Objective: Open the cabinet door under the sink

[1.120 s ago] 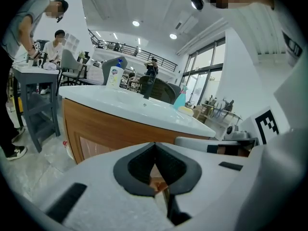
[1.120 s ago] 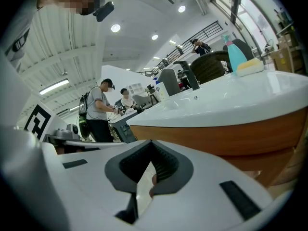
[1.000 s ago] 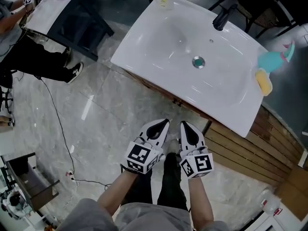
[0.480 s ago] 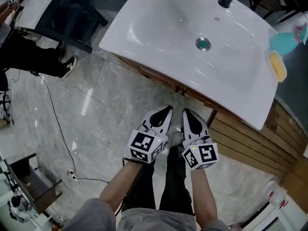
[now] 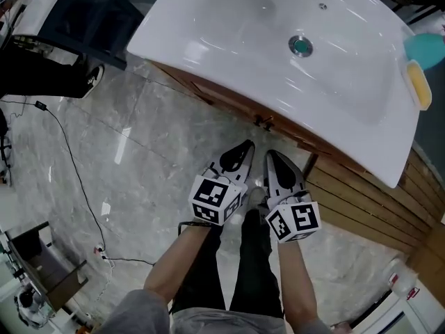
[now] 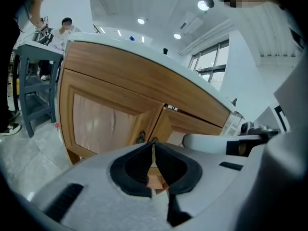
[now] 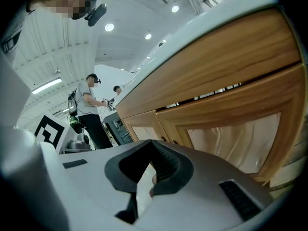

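While the cabinet door under the sink sits closed, left gripper and right gripper face it, jaws pinched together, empty.

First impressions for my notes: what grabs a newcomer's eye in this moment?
The big white sink fills the top of the head view, above a wooden cabinet with both doors closed. Below it, at centre, the left tongs and right tongs sit side by side, both shut and empty, pointing at the small door handles.
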### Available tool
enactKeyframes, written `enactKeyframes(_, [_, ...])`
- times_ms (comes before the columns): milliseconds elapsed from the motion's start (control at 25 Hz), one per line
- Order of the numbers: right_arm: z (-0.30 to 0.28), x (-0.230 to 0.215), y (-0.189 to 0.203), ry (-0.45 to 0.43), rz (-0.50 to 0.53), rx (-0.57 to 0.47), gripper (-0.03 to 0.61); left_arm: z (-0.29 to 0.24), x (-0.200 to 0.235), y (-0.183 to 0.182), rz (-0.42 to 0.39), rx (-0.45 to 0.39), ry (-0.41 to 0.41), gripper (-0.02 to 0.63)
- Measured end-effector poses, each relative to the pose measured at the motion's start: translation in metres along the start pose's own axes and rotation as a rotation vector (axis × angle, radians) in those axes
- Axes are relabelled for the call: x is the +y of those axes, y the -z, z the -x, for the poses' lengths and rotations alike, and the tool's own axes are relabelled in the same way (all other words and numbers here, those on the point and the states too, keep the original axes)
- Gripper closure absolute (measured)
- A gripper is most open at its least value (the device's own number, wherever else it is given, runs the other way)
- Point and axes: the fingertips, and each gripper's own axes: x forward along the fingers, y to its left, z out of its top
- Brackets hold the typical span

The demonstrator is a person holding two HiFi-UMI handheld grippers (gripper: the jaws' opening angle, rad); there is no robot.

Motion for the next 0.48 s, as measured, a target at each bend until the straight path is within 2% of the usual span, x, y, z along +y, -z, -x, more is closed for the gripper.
enactKeyframes(120, [-0.002,-0.004,0.008,0.009,-0.015,-0.003,0.570,-0.010,0.008,0.011,0.000,-0.002,-0.016,0.566])
enactKeyframes(480, [-0.007,-0.013,0.019,0.006,-0.012,-0.004,0.569,-0.044,0.034,0.037,0.014,-0.005,-0.040,0.509])
